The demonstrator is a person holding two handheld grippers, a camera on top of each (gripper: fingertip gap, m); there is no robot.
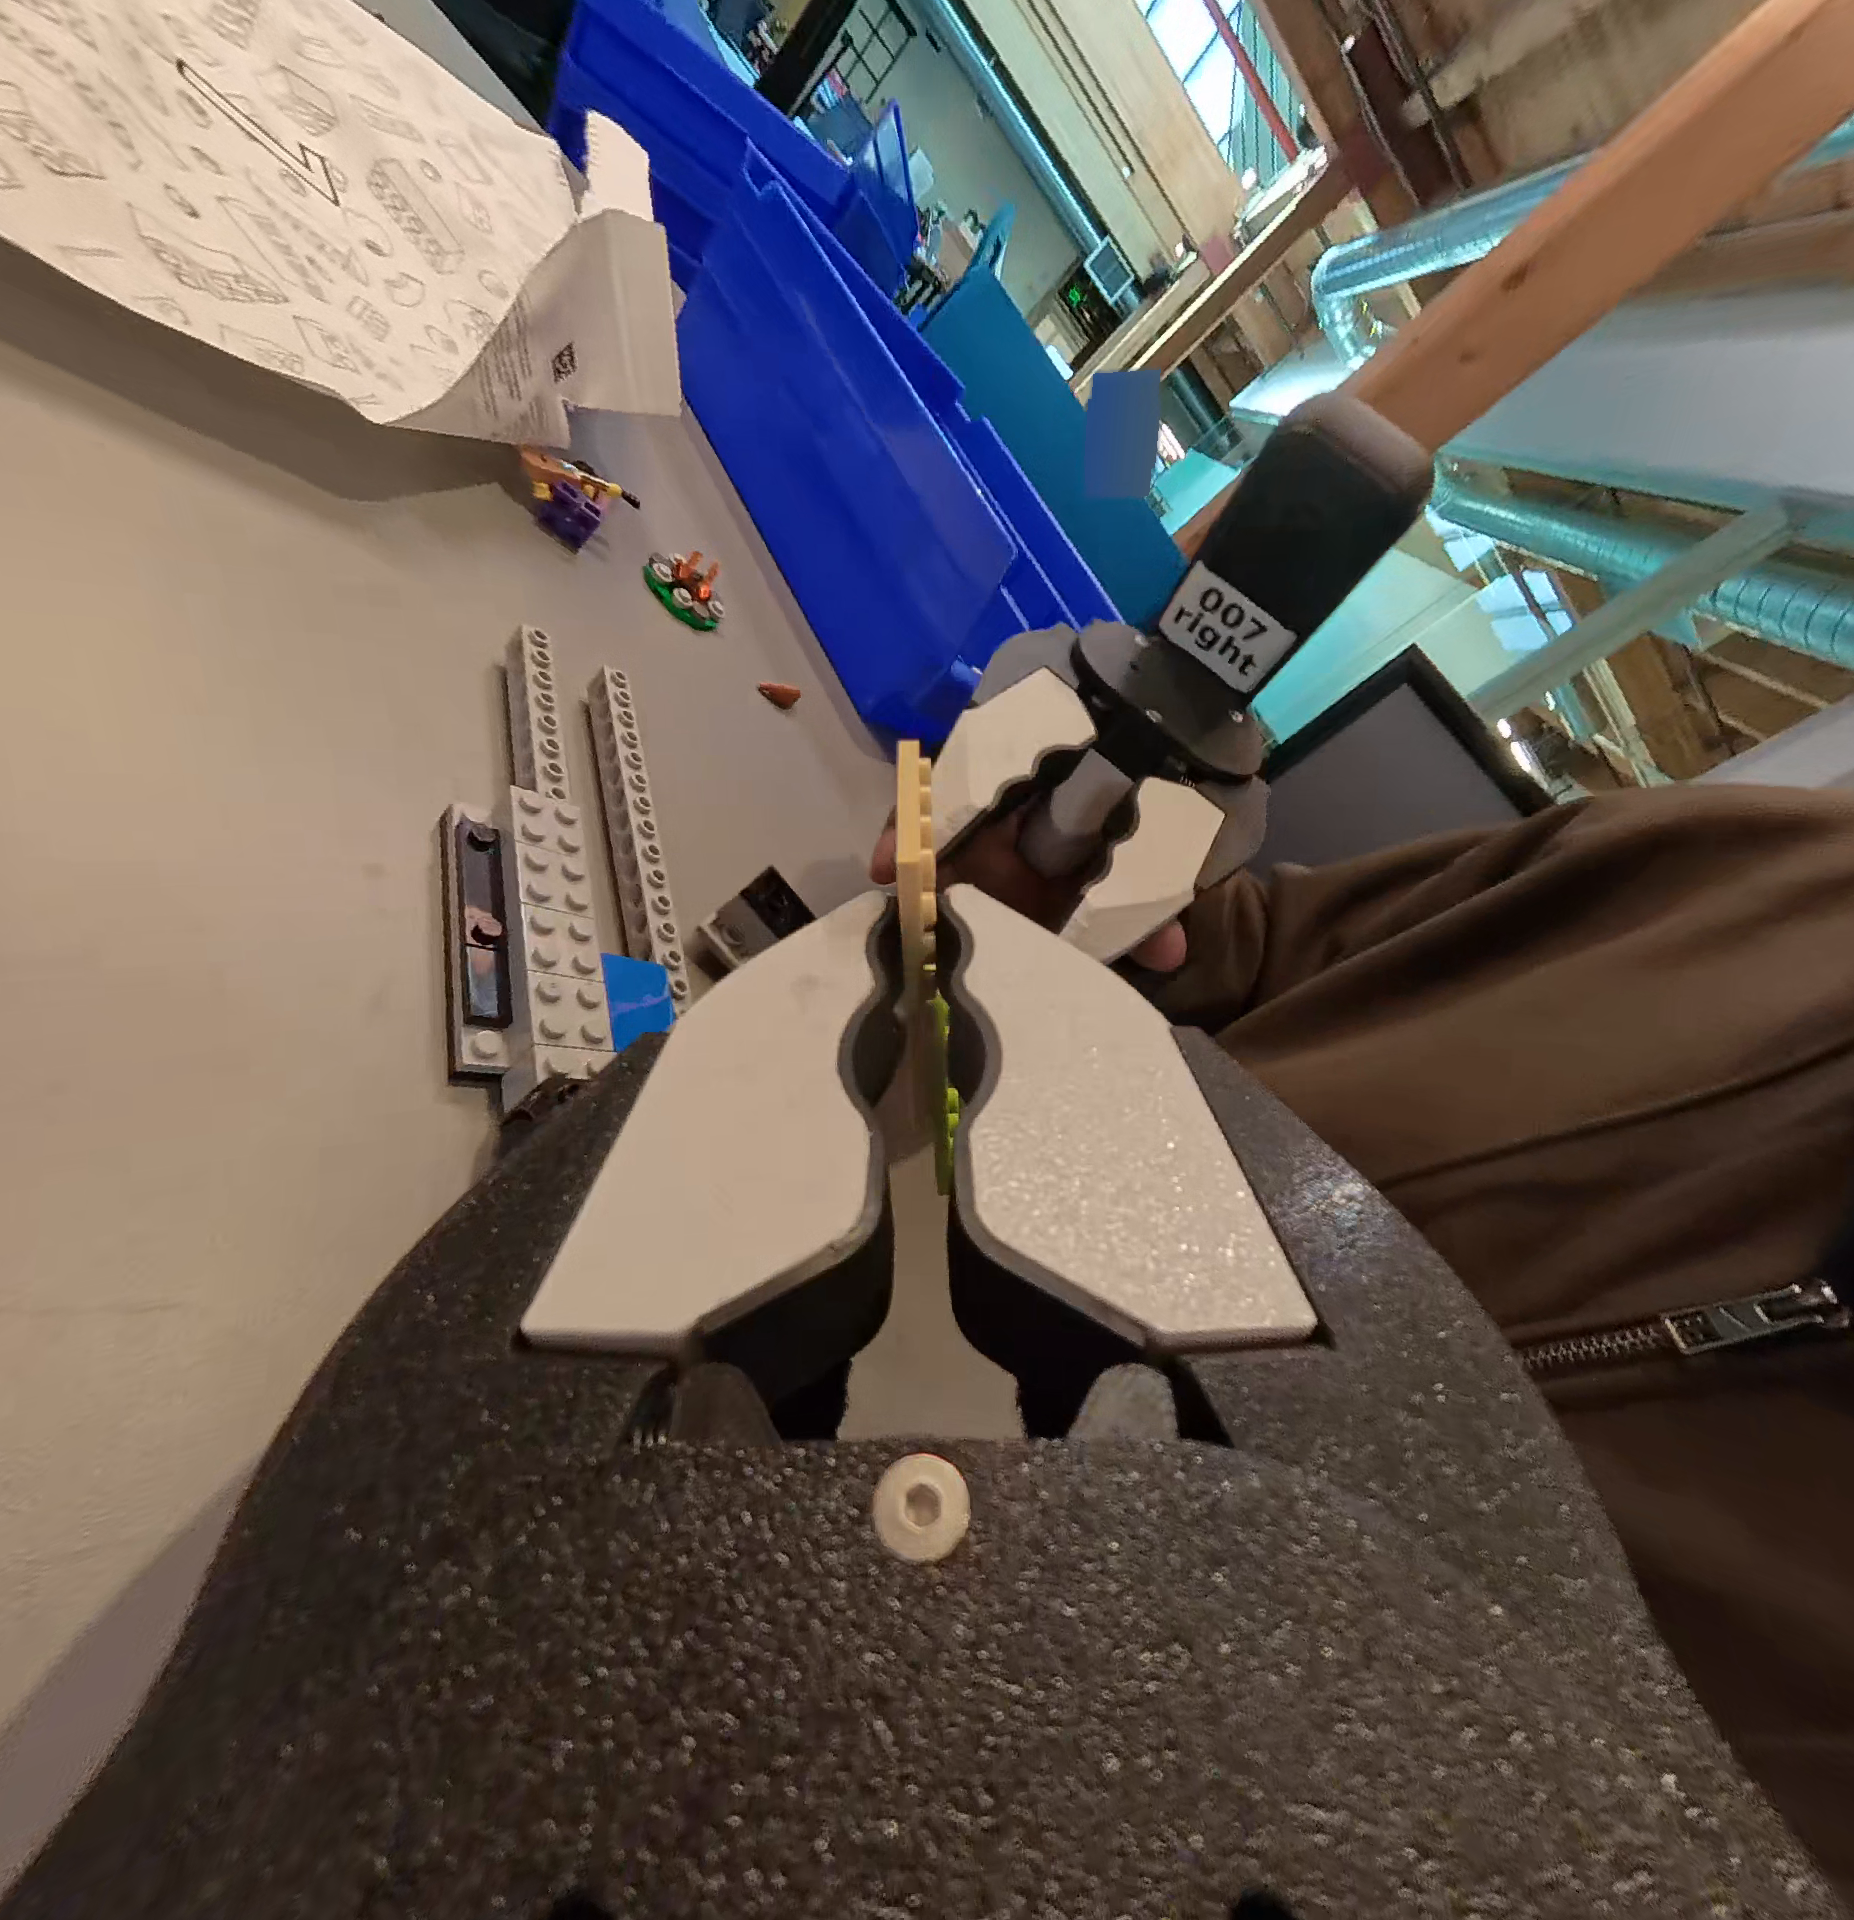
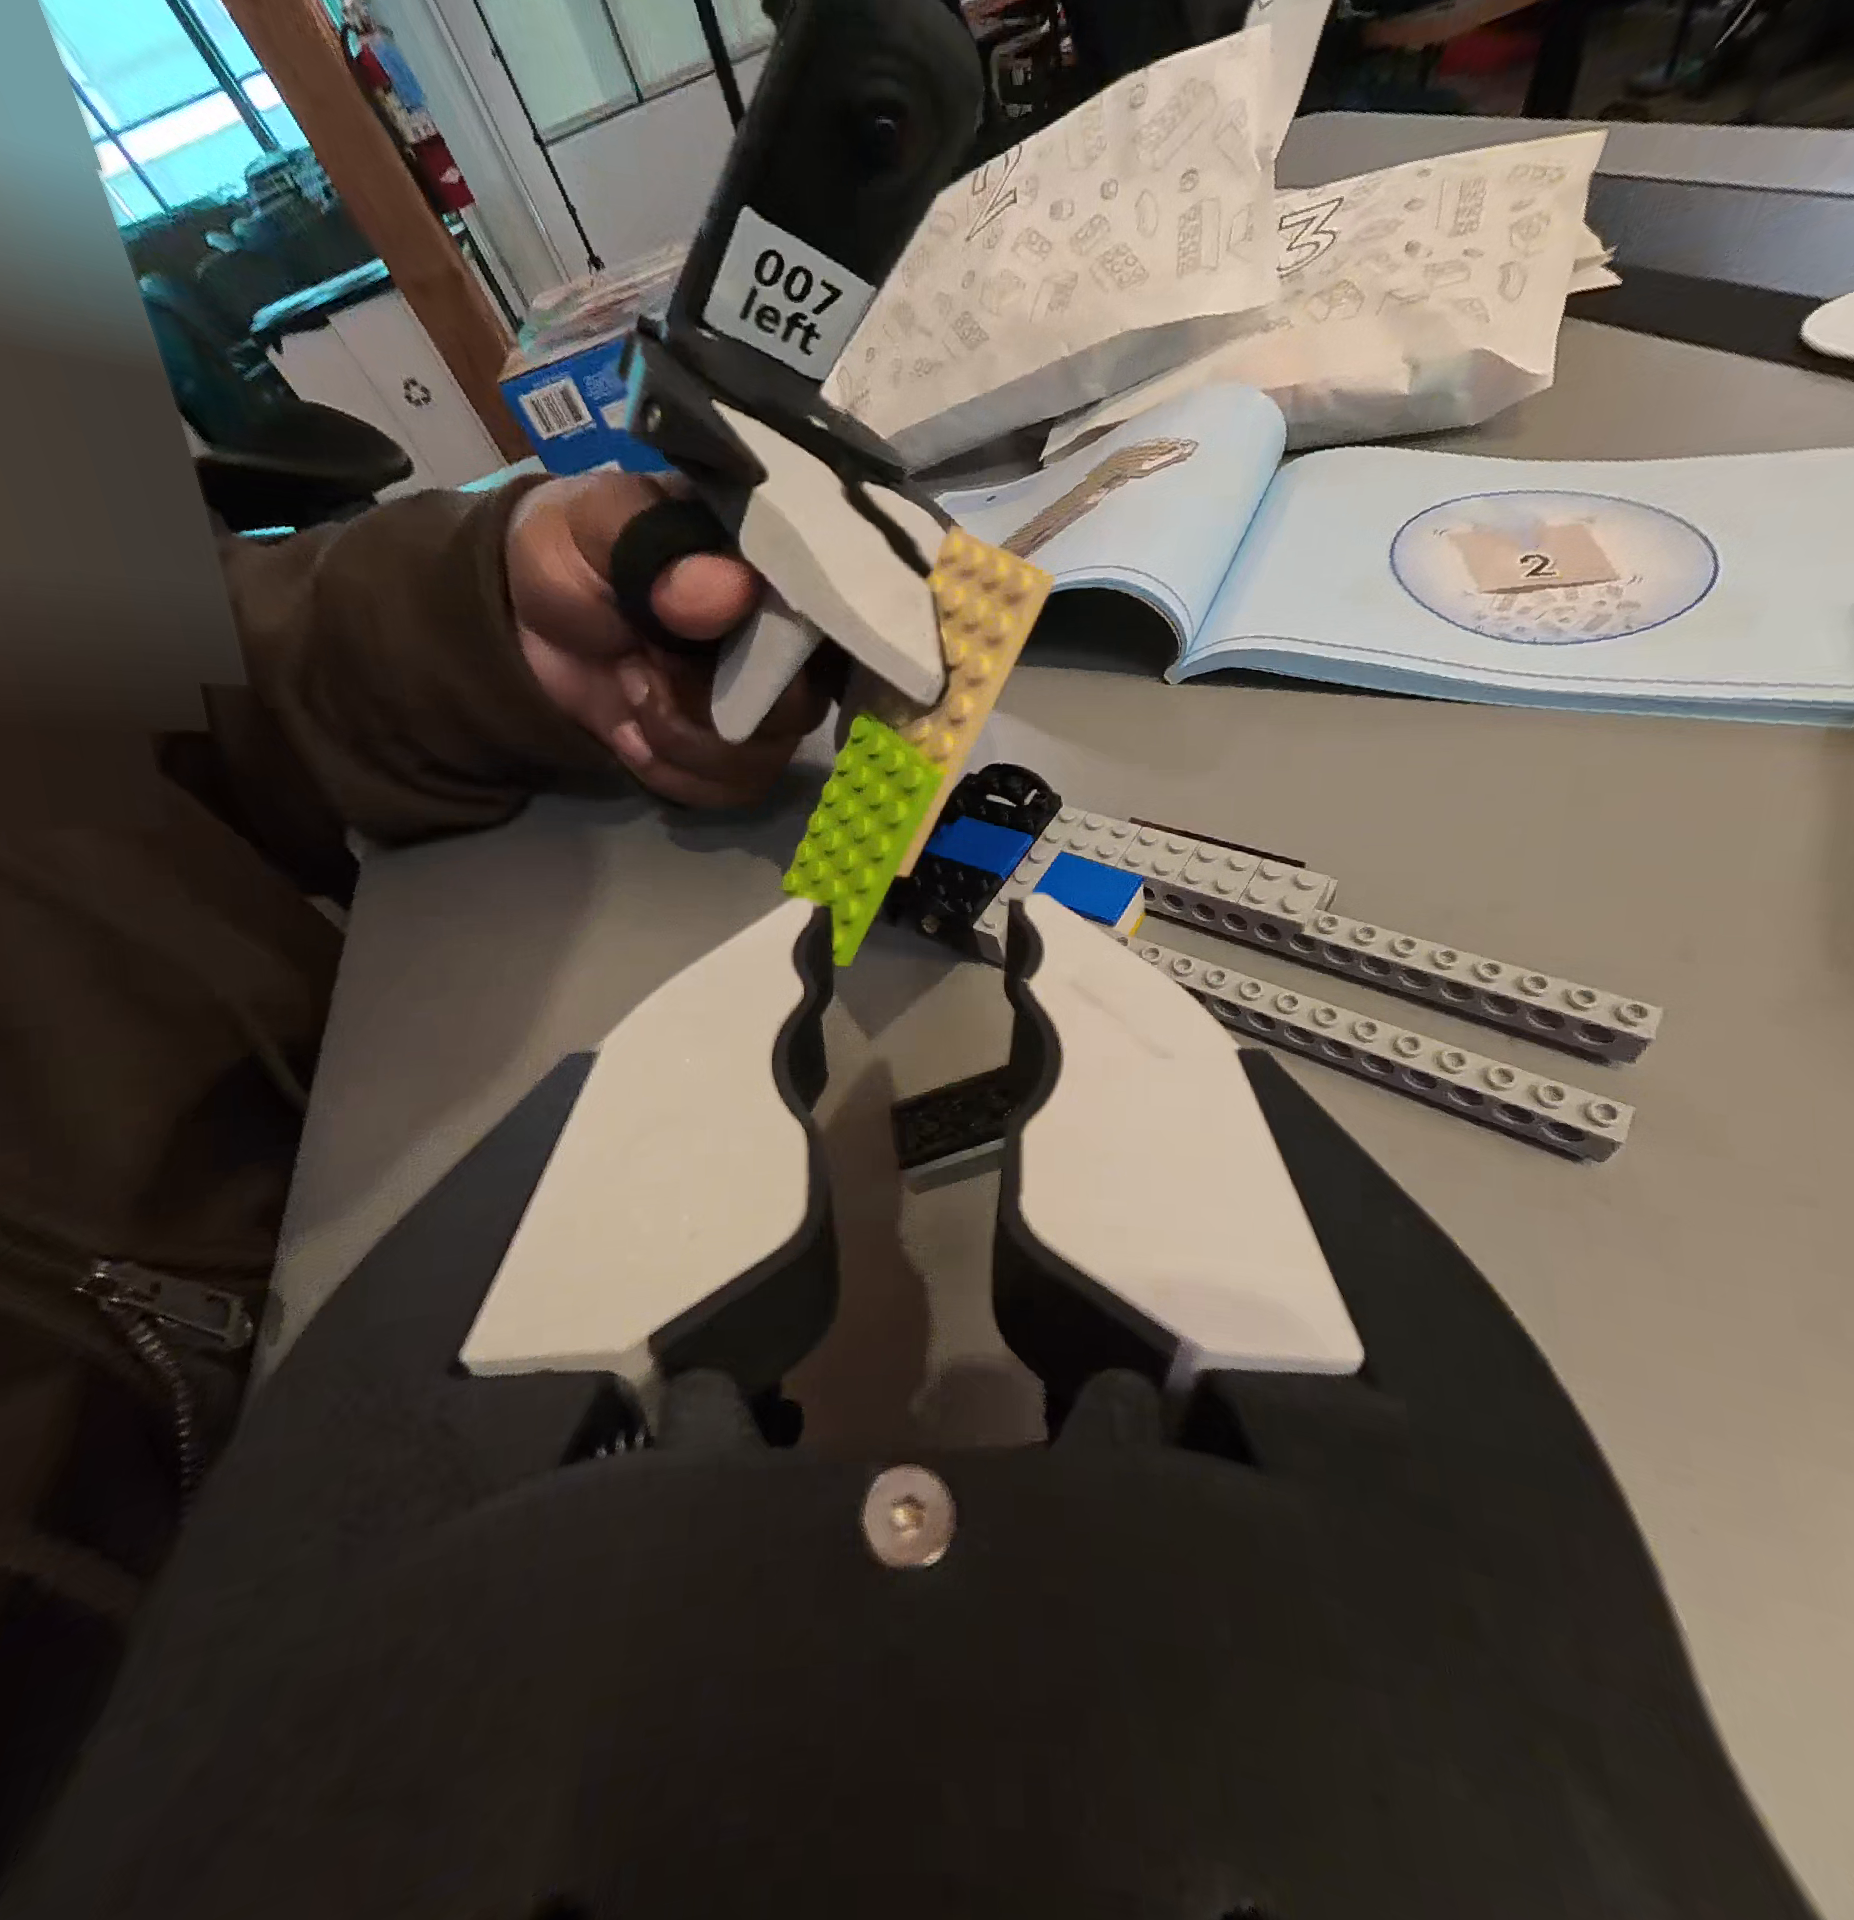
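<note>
My left gripper [image 1: 918, 914] is shut on a tan studded plate [image 1: 912, 821] with a lime green plate [image 1: 942, 1101] joined to it, held on edge above the grey table [image 1: 175, 727]. The right wrist view shows the same: the left gripper [image 2: 928, 665] pinches the tan plate [image 2: 990, 603], and the lime plate [image 2: 866, 831] hangs below it. My right gripper [image 2: 907, 920] is open. The lime plate's lower corner dips between its fingertips, close to the left finger [image 2: 788, 935], and the pads do not press on it. The right gripper also shows in the left wrist view [image 1: 1048, 862], just behind the tan plate.
Two long grey beams [image 2: 1422, 1049] and a grey brick build with blue tiles [image 2: 1089, 888] and a black part [image 2: 996, 821] lie beyond the right gripper. An open booklet [image 2: 1474, 582] and paper bags [image 2: 1110, 260] lie behind. Blue bins [image 1: 850, 416] and small builds [image 1: 684, 592] stand farther off. The grippers' ends are close to 5 cm from one another.
</note>
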